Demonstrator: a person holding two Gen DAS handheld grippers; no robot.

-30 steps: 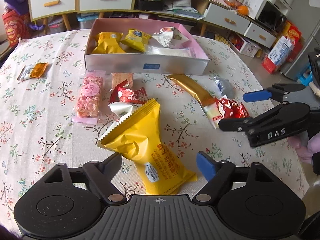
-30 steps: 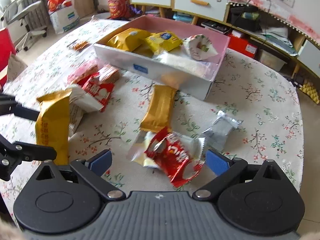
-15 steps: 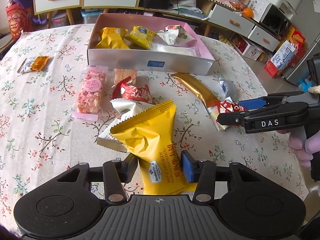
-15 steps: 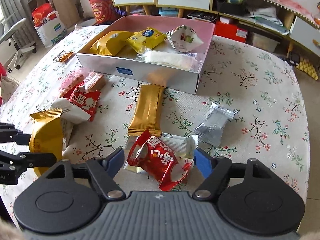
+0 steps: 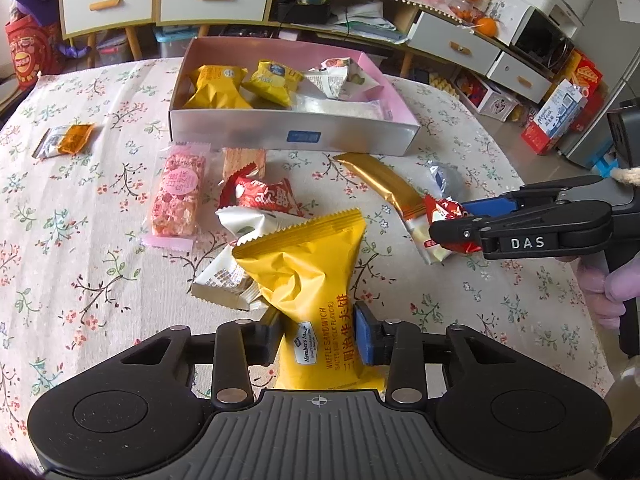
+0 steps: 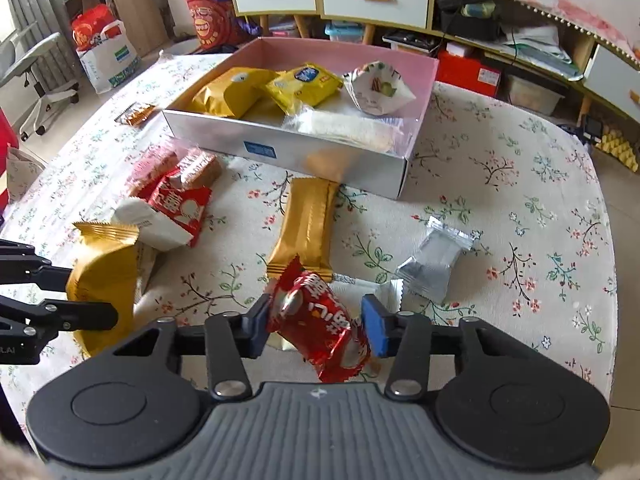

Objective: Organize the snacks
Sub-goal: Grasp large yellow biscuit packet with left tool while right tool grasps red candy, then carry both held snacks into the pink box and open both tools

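Left wrist view, starting at the far left: small orange packet alone on the floral surface, well apart from everything else. Next, pink bar, then a red packet and white packets heaped together. Leaning over that heap, the yellow waffle pack, gripped at its lower end by the left gripper. Fingers just closed in and now clamped on its two sides, creasing the foil. Probably gripped low because that end sits free of the pile.

Behind all this, the pink-lined box, already holding two yellow packs, a white cone-shaped packet and a clear flat one. Likely the goal for both held snacks.

Further right: gold bar lying slantwise in front of the box, silver packet just beyond it. At the right edge, the right gripper, pointing in from the side.

Right wrist view: fingers of that gripper also just closed, now pinching the red snack packet across its width. Packet tilted, lying over a white wrapper and touching the gold bar's near end. Cannot tell whether either snack has left the surface yet.

In the way: box's front wall, to be cleared from above; loose white wrappers under both packs, apt to drag along; the two grippers near each other, so separate paths needed.
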